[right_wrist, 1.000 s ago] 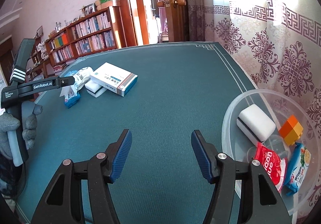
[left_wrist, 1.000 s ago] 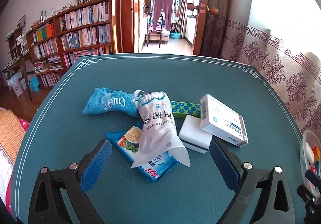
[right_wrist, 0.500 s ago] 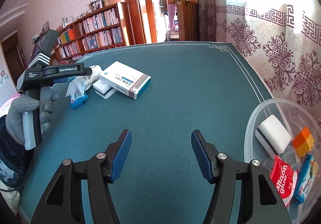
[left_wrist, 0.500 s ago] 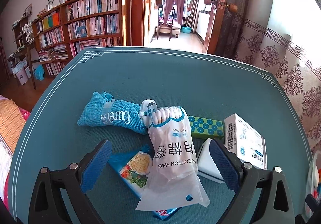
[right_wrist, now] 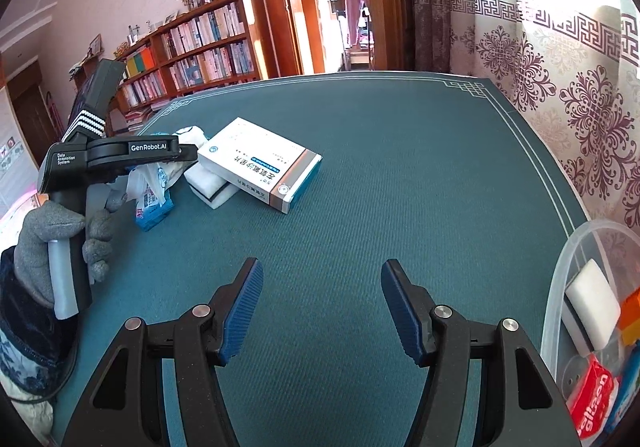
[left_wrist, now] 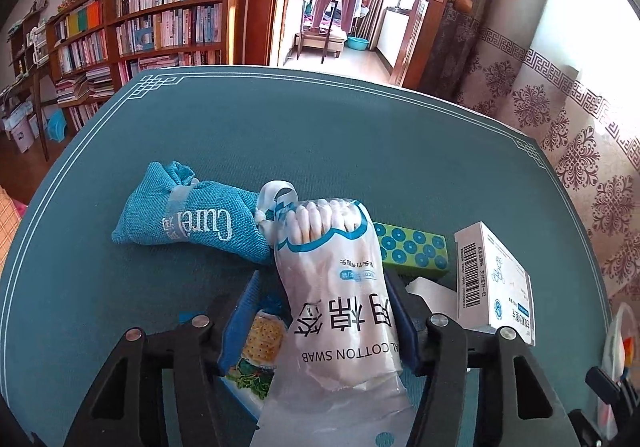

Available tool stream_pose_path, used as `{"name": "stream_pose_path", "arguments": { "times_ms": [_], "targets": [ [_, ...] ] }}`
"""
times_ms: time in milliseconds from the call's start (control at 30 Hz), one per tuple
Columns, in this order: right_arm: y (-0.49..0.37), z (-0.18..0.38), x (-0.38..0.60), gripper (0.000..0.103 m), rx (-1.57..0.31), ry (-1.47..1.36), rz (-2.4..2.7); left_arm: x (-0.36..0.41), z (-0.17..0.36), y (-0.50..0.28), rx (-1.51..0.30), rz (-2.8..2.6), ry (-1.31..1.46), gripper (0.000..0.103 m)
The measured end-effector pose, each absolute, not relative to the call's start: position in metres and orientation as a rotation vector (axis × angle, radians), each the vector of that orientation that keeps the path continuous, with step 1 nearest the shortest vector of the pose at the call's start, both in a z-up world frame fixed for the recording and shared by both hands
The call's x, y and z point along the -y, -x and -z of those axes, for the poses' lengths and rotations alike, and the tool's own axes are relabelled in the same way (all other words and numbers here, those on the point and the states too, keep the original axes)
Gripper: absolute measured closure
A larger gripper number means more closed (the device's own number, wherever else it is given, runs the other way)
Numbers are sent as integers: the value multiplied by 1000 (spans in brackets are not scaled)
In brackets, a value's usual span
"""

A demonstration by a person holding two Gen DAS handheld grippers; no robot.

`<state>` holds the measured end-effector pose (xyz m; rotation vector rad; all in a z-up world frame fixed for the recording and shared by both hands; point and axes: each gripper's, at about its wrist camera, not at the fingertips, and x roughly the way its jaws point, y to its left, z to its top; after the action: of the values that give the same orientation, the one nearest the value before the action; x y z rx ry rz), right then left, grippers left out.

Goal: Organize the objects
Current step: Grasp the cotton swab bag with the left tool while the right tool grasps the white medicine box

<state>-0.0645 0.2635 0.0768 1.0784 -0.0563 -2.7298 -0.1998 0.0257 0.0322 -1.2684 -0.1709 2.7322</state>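
Observation:
My left gripper [left_wrist: 320,311] has its blue pads closed against both sides of a clear bag of cotton swabs [left_wrist: 340,295], which lies on a blue snack packet [left_wrist: 260,351]. A teal "Cure" cloth pouch [left_wrist: 188,215] lies to the left, a green dotted box [left_wrist: 412,251], a white sponge [left_wrist: 432,291] and a white medicine box [left_wrist: 496,279] to the right. My right gripper [right_wrist: 322,311] is open and empty over bare table. It sees the left gripper [right_wrist: 120,155] at the pile and the medicine box [right_wrist: 260,163].
A clear plastic bin [right_wrist: 568,271] at the right table edge holds a white sponge [right_wrist: 592,299], an orange block and snack packets. The table has a teal cloth [right_wrist: 400,175]. Bookshelves [left_wrist: 152,31] and a doorway stand behind; a patterned curtain hangs on the right.
My left gripper moved forward over the pile and its pads closed from wide open onto the cotton swab bag. My right gripper shifted slightly and stays open.

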Motion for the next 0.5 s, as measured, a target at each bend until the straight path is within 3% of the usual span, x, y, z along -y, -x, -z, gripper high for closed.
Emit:
{"name": "stream_pose_path", "arguments": {
  "times_ms": [100, 500],
  "targets": [
    [78, -76, -252, 40, 14, -1049, 2715, -25, -33, 200, 174, -2709, 1252, 53],
    [157, -87, -239, 40, 215, -1023, 2554, -18, -58, 190, 238, -2692, 1166, 54]
  ]
}}
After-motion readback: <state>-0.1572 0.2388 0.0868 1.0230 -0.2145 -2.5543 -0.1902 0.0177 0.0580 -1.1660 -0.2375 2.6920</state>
